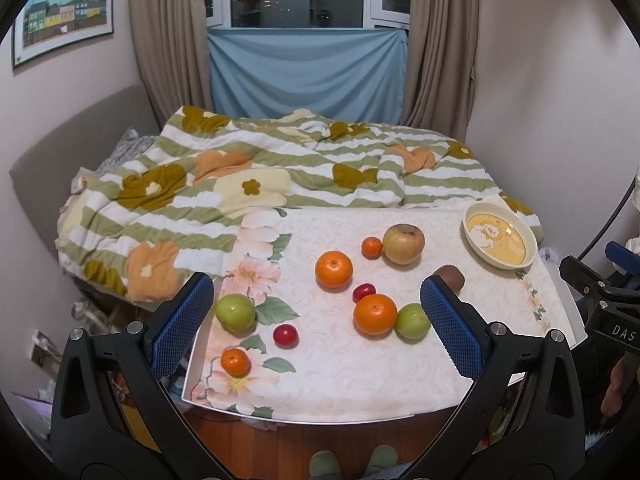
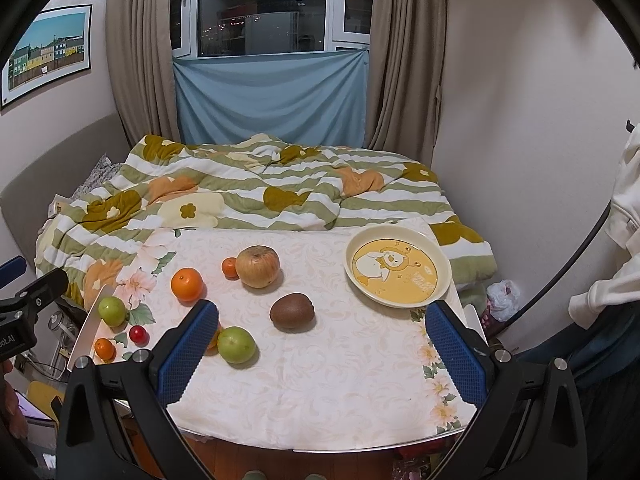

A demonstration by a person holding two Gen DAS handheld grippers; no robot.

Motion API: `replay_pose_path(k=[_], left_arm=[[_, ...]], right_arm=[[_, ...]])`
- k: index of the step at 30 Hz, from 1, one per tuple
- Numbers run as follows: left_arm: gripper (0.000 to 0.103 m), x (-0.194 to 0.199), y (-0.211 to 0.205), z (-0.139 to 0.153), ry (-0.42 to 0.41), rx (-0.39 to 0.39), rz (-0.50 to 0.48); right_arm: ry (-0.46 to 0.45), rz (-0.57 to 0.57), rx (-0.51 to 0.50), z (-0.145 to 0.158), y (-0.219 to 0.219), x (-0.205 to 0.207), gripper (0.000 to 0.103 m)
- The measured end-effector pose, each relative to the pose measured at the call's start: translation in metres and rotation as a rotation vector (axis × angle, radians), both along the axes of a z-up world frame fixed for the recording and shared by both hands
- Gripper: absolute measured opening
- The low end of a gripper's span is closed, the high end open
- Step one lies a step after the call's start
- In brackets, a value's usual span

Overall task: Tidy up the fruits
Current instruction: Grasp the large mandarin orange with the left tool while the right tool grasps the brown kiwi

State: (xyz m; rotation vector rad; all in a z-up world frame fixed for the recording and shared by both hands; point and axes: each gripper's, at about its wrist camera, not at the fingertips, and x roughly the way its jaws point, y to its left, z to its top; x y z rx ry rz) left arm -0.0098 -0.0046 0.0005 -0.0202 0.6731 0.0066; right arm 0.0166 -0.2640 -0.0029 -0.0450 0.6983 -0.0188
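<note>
Left gripper (image 1: 316, 316) and right gripper (image 2: 322, 344) are both held wide apart with nothing gripped; blue ribbed pads (image 1: 182, 326) are seen on black frames. Fruit is scattered loose on the floral tablecloth (image 2: 320, 380): a dull blotchy apple (image 2: 257, 266), a fuzzy brown kiwi (image 2: 291, 311), glossy oranges (image 1: 334, 269) and smooth green fruits (image 1: 235, 313), small red ones (image 1: 285, 335). A shallow round cream bowl (image 2: 362, 246) with a cartoon print sits at the table's far right corner, nothing in it.
</note>
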Motion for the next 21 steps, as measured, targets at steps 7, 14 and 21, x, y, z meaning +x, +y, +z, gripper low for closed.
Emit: replay_pose_path(k=[7, 14, 21], left_arm=[[0.103, 0.002, 0.017, -0.009, 0.047, -0.037, -0.011], [0.103, 0.022, 0.029, -0.025, 0.123, -0.048, -0.06], [0.103, 0.047, 0.02, -0.056, 0.202, -0.069, -0.095]], right_arm=[[0.038, -0.017, -0.008, -0.002, 0.006, 0.005, 0.103], [0.069, -0.039, -0.039, -0.014, 0.009, 0.009, 0.103], [0.118, 0.028, -0.084, -0.04, 0.004, 0.027, 0.103]])
